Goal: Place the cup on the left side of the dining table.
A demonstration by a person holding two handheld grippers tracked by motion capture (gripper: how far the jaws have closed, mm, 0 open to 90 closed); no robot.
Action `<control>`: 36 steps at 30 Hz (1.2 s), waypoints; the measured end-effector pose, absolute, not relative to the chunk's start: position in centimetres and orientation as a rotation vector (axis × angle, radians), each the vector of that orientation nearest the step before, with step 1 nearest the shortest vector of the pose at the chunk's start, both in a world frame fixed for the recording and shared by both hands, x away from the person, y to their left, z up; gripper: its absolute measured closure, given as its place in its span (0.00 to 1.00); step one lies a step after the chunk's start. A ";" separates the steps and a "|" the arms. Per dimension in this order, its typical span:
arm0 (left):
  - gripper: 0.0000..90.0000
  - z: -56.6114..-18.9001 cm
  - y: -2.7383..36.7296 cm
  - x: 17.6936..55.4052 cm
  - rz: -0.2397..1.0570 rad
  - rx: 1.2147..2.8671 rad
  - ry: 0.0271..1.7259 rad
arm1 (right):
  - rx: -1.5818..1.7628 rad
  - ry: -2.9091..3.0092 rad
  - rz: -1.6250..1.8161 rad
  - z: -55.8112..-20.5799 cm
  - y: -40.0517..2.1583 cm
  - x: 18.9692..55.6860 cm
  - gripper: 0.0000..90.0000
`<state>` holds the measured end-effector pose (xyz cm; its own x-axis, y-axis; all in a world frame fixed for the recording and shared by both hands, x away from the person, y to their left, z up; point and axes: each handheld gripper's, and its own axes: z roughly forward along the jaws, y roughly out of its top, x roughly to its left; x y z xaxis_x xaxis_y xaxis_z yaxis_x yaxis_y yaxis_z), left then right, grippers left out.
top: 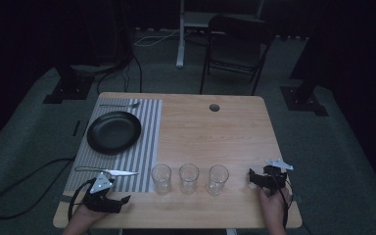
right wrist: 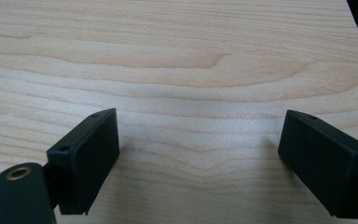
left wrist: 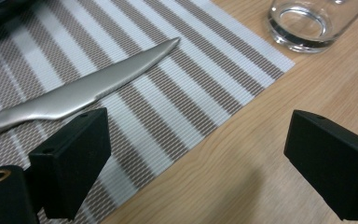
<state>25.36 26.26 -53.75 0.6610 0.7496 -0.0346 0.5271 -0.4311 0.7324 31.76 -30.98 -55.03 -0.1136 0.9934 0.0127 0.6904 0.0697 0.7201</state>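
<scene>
Striped placemat (left wrist: pixel 168 93), knife (left wrist: pixel 84 88) just beyond left gripper's (left wrist: pixel 196 158) open jaws.

Dim, underexposed high view, dark surroundings, brighter sharp gripper views, soft shadows, blurred near jaws

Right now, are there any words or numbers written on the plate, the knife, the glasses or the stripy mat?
None: no words, numbers or signs can be read on the black plate, the knife, the three glasses, the striped mat or the wooden table.
</scene>
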 end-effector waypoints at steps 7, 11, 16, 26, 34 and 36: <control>0.08 -53.4 24.9 25.5 0.336 2.107 0.933 | 1.668 1.859 0.803 -55.0 -31.0 31.8 0.13; 0.12 -53.0 23.9 25.6 0.321 2.078 0.890 | 1.668 1.859 0.803 -55.0 -31.0 31.8 0.13; 0.14 -52.7 22.3 25.8 0.320 2.098 0.845 | 1.668 1.859 0.803 -55.0 -31.0 31.8 0.13; 0.14 -52.5 19.8 26.1 0.306 2.119 0.770 | 1.668 1.859 0.803 -55.0 -31.0 31.8 0.13; 0.14 -52.3 17.6 26.8 0.280 2.096 0.722 | 1.668 1.859 0.803 -55.0 -31.0 31.8 0.13; 0.14 -52.3 17.3 27.0 0.274 2.084 0.717 | 1.668 1.859 0.803 -55.0 -31.0 31.8 0.13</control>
